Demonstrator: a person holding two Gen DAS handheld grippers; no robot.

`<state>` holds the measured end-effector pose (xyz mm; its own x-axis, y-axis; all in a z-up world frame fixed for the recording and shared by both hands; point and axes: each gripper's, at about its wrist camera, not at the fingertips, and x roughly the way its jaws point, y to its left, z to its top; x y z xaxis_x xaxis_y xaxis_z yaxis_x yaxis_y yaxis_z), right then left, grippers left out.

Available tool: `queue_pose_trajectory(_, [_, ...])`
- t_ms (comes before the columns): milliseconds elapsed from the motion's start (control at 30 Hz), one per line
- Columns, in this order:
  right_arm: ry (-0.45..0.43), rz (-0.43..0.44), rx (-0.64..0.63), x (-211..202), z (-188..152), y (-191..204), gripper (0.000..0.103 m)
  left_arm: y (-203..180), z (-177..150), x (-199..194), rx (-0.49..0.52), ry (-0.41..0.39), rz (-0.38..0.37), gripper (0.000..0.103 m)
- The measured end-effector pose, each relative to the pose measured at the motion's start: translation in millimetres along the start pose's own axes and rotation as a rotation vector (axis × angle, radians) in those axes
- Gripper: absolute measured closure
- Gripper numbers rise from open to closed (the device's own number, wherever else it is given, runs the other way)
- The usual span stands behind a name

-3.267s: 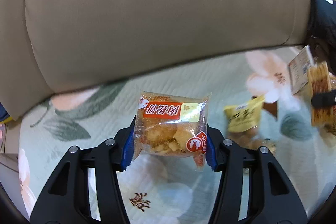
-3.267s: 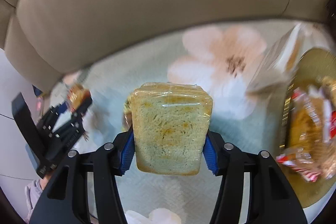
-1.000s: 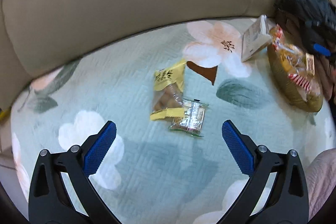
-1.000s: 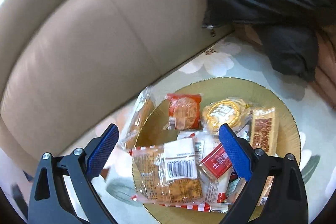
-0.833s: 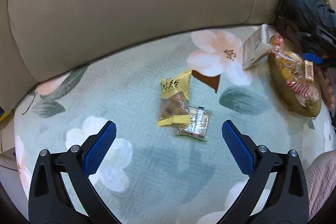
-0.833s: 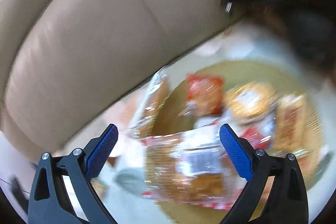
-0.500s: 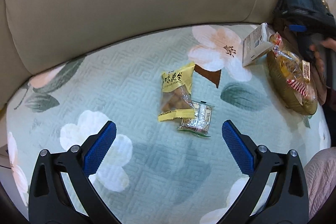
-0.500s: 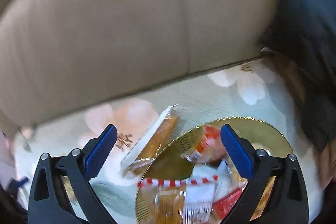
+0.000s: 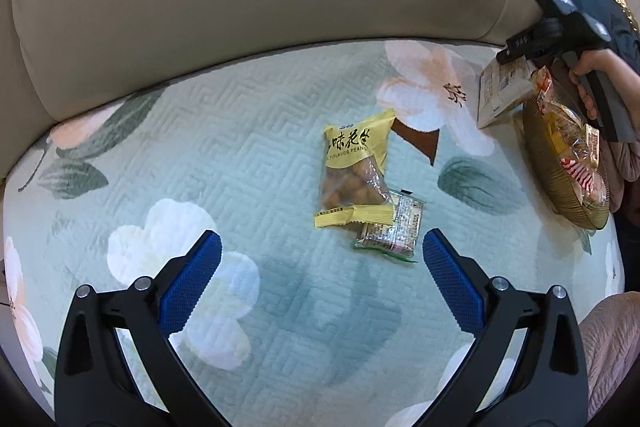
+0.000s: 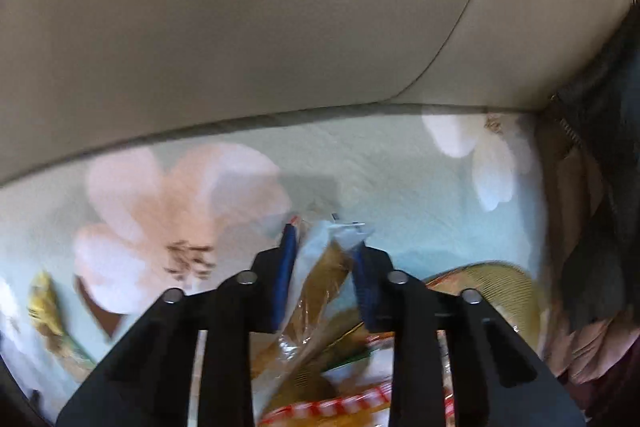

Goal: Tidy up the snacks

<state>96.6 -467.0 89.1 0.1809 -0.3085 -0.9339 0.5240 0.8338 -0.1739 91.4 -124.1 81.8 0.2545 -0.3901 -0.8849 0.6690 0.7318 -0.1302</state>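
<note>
My right gripper (image 10: pixel 322 259) clenches a clear-wrapped bread packet (image 10: pixel 316 291), golden-brown, long axis running lower left to upper right. Left gripper (image 9: pixel 320 267) hangs released above the yellow peanut bag (image 9: pixel 354 167), lying lengthwise up the frame.

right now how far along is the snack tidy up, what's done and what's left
Mostly done, by the look of it. Several wrapped snacks already sit piled in the gold tray. In hand: the right gripper is shut on the wrapped bread slice leaning at the tray's edge. Left: the yellow peanut packet and the small clear packet lie on the floral cushion cover, ahead of the open, empty left gripper.
</note>
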Motion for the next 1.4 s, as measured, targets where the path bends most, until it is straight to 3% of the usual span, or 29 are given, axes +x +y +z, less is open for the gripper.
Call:
queue_pose_trajectory(267, [-0.215, 0.26, 0.176, -97, -20, -52, 0.084, -6, -1, -10, 0.027, -0.046, 0.002, 0.003])
queue_pose_trajectory(433, [-0.325, 0.401, 0.346, -142, -62, -126, 0.083, -12, -4, -15, 0.045, -0.079, 0.037, 0.003])
queue_pose_trajectory(467, [-0.335, 0.393, 0.365, -138, -69, -138, 0.079, -12, -4, -16, 0.042, -0.087, 0.033, 0.003])
queue_pose_trajectory(533, [-0.27, 0.319, 0.402, -113, -84, -161, 0.049, -12, -4, -18, 0.026, -0.1, 0.027, 0.003])
queue_pose_trajectory(567, [-0.206, 0.272, 0.422, -96, -91, -171, 0.022, -11, -3, -18, 0.02, -0.103, 0.038, 0.003])
queue_pose_trajectory(633, [-0.124, 0.18, 0.479, -69, -109, -191, 0.023, -7, 0, -16, 0.009, -0.097, 0.07, 0.003])
queue_pose_trajectory(733, [-0.194, 0.182, 0.519, -81, -127, -200, 0.023, 5, 7, -13, -0.023, -0.091, 0.099, 0.003])
queue_pose_trajectory(867, [-0.342, 0.257, 0.388, -126, -123, -161, 0.014, 13, 27, -5, -0.047, -0.087, 0.13, 0.003])
queue_pose_trajectory(933, [-0.396, 0.311, 0.248, -147, -115, -114, 0.009, 9, 36, -2, -0.019, -0.094, 0.149, 0.003])
queue_pose_trajectory(1000, [-0.419, 0.367, 0.082, -157, -109, -57, 0.005, 7, 43, 5, -0.005, -0.081, 0.117, 0.003])
queue_pose_trajectory(1067, [-0.382, 0.434, -0.125, -148, -106, 11, 0.005, 8, 50, 21, -0.022, -0.036, 0.057, 0.003])
queue_pose_trajectory(1200, [-0.271, 0.427, -0.401, -99, -121, 114, 0.006, 18, 52, 50, -0.108, 0.035, -0.039, 0.003])
queue_pose_trajectory(1300, [-0.189, 0.466, -0.508, -63, -143, 160, 0.007, 24, 51, 65, -0.138, 0.063, -0.056, 0.003])
queue_pose_trajectory(1400, [-0.136, 0.406, -0.642, -31, -154, 188, 0.008, 22, 47, 75, -0.12, 0.056, -0.101, 0.003])
